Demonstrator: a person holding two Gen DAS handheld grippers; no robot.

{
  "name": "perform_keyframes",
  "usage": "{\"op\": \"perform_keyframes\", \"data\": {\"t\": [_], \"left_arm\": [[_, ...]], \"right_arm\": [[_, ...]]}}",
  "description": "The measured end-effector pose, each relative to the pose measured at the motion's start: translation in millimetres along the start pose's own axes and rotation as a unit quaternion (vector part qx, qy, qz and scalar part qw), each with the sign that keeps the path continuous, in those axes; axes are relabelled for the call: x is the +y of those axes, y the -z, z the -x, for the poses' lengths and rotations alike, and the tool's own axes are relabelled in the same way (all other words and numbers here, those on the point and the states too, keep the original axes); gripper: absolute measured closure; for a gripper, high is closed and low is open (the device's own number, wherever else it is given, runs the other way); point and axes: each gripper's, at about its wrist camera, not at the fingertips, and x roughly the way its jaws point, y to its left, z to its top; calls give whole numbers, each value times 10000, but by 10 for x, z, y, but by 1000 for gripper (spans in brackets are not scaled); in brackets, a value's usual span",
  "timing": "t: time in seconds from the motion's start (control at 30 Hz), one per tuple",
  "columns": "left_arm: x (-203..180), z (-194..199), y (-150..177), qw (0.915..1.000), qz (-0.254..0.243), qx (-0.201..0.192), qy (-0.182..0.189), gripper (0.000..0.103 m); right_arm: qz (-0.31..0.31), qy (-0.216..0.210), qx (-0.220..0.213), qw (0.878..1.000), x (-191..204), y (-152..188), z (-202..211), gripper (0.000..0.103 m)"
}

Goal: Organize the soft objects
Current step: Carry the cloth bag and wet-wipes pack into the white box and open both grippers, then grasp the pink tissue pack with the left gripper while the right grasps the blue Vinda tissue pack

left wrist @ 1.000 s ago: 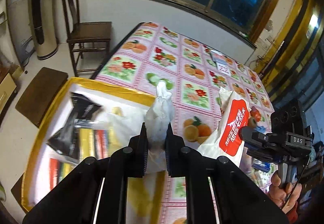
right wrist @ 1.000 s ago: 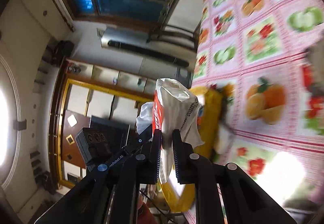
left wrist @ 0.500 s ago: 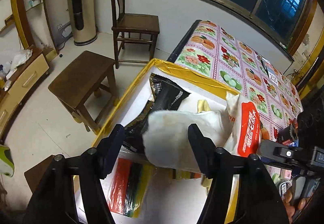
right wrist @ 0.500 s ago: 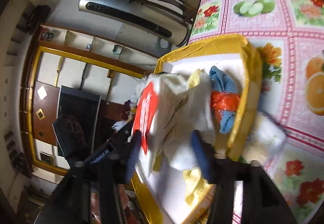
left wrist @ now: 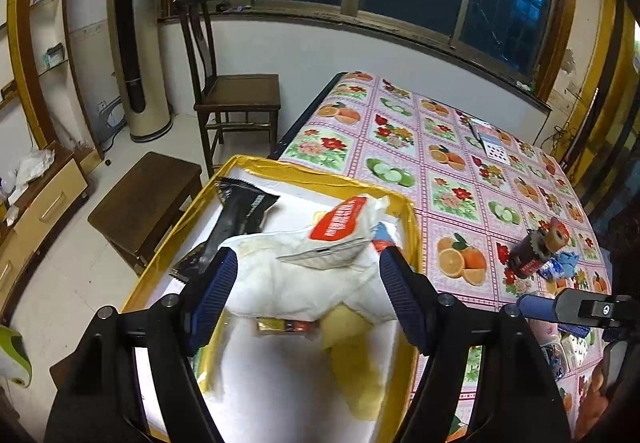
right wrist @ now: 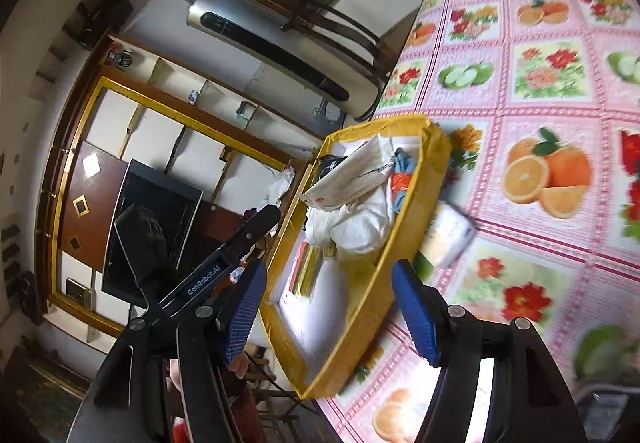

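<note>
Both grippers gape wide, empty: left gripper (left wrist: pixel 308 295) over the box (left wrist: pixel 320 185), right gripper (right wrist: pixel 330 311) beside it. White bag (left wrist: pixel 304 279) and red-label pack (left wrist: pixel 344 221) lie heaped inside the box. Risk: pack perches high, may slide over the rim if bumped.

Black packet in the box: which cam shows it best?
Left wrist. The black packet shows nearly whole at the box's far end. Right wrist catches only a dark sliver behind the white bags.
</note>
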Motion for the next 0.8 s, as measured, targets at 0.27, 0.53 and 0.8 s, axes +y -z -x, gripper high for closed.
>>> {"op": "perform_keyframes", "data": {"t": [0.27, 0.53, 0.8], "left_arm": [[-886, 0, 206, 9964, -635, 98, 556, 28], [-1788, -160, 400, 9831, -1115, 642, 1305, 28], [-2480, -365, 539, 9662, -1604, 1216, 1612, 28]], "right_arm": [[234, 446, -508, 9974, -90, 334, 1013, 28], [-172, 962, -1037, 9898, -534, 671, 1911, 24], [-544, 1519, -1372, 9773, -991, 829, 2364, 24]]}}
